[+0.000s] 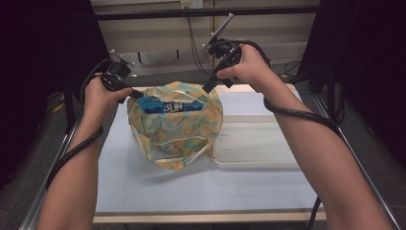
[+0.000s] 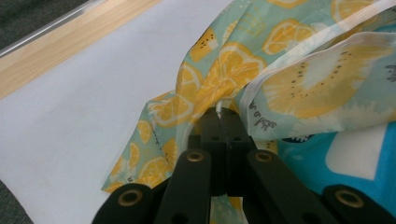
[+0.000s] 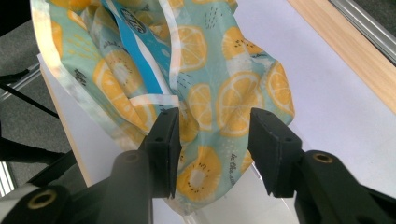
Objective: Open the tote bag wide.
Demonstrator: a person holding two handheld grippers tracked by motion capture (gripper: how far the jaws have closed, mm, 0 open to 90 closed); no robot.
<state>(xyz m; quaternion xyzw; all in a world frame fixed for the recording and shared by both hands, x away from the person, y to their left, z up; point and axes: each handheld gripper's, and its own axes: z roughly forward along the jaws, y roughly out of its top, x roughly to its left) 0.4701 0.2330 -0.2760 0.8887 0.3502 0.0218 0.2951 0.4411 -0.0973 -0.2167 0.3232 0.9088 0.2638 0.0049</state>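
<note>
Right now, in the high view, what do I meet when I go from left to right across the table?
Left gripper → lemon-print bag → white tray. The right gripper hangs over the bag's right edge, so it has no clear place in the order.

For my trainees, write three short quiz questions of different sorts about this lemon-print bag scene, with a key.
1. True or false: the left gripper is shut on the rim of the lemon-print bag.
2. Multiple choice: the jaws of the right gripper are A) pinched shut on the bag; B) apart with bag fabric between them; C) holding the white tray.
3. Short answer: what shows inside the bag's open mouth?

Key
1. True: in the left gripper view the jaws meet on a fold of fabric.
2. B: the pads stand clear of the fabric in the right gripper view.
3. A blue and white package printed with "3L".
</note>
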